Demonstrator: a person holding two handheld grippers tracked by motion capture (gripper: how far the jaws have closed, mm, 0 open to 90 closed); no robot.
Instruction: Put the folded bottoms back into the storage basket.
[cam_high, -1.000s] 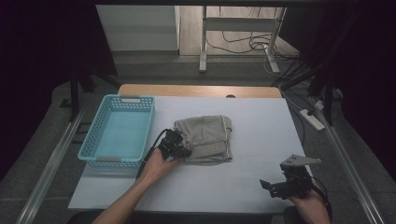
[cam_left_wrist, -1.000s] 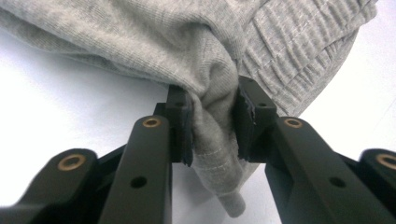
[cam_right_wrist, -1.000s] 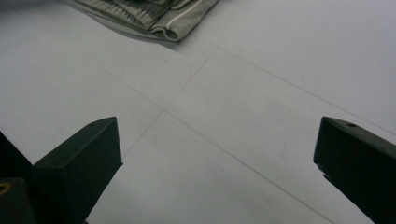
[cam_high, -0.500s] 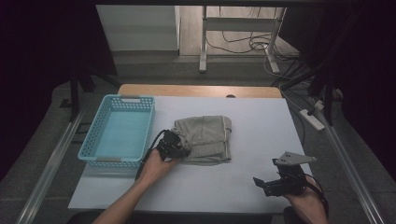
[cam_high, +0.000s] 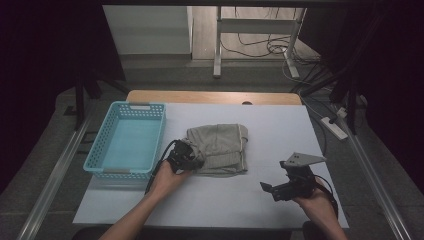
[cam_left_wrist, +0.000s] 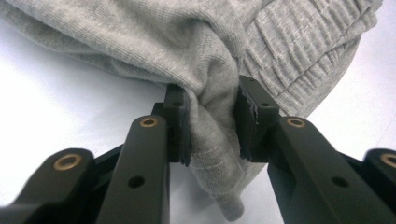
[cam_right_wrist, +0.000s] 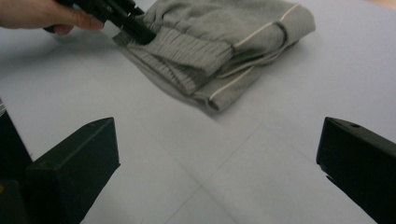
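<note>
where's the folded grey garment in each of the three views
High view: folded grey garment at table centre, right of the blue basket.
Left gripper view: upper frame, a fold pinched between the jaws.
Right gripper view: top centre.
Shared landmark: the left gripper at its edge.

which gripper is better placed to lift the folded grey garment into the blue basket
Left, probably. The left gripper is shut on a fold of the grey garment, right beside the blue basket. The right gripper hangs open, apart from it.
</note>
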